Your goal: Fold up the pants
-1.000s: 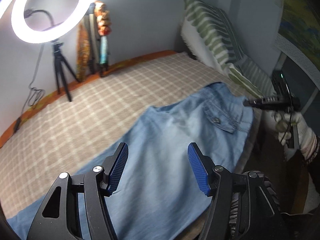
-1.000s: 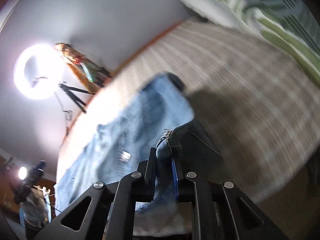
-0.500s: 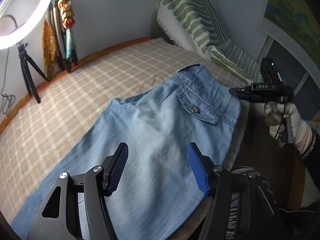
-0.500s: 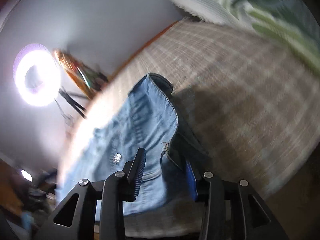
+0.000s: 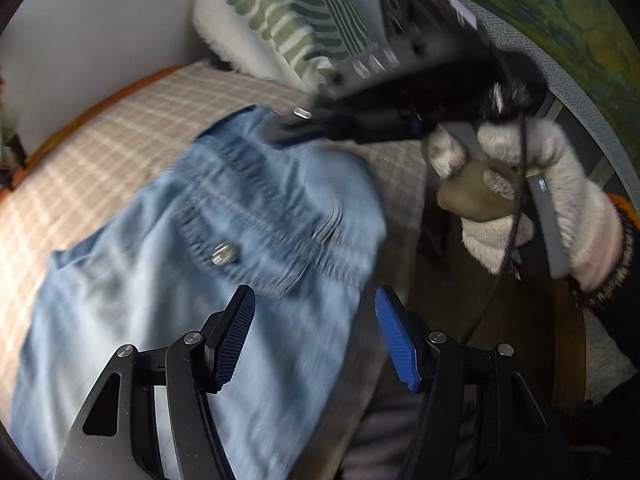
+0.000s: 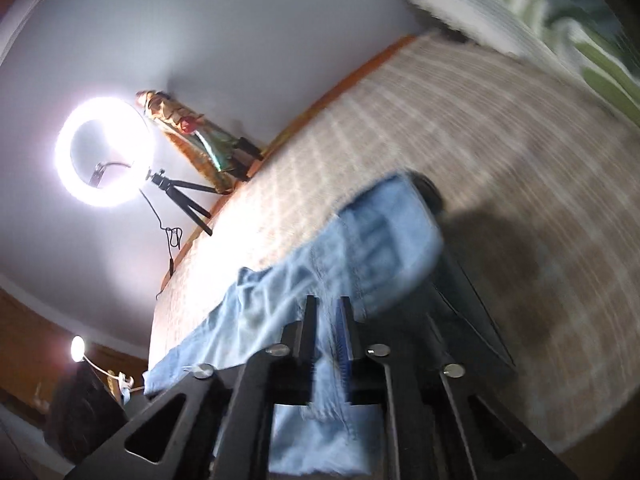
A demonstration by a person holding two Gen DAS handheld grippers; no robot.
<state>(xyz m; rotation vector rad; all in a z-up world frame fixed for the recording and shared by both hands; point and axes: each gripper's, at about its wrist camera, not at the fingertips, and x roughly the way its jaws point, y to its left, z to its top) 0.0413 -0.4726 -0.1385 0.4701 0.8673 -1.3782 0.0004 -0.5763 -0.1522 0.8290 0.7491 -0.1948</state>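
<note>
Denim is what both claws are busy with. Nearest, the left claw (image 5: 316, 340) hangs wide and empty just above the pale blue pants (image 5: 192, 280), its blue pads either side of the seat area below the buttoned back pocket (image 5: 244, 248), touching nothing that I can make out. The pants lie spread on the checked bedspread (image 5: 100, 128), waistband toward one o'clock, legs running off toward seven o'clock.

At the waistband, up around one o'clock in the left view, the right claw (image 6: 326, 328) has just been closing, and its jaws now stand narrow, pinched on a fold of denim at the waist corner, which looks lifted a little off the bed. A gloved hand (image 5: 532, 200) grips its handle.

By my reckoning the fold is barely begun: the garment is laid out, one corner is taken, the other is not yet gripped, and no fold shows so far.

Farther off, a green-striped pillow (image 5: 288, 12) leans at the wall and a ring light (image 6: 100, 152) glows on its tripod. No brand or label is readable; everything is blurred.
</note>
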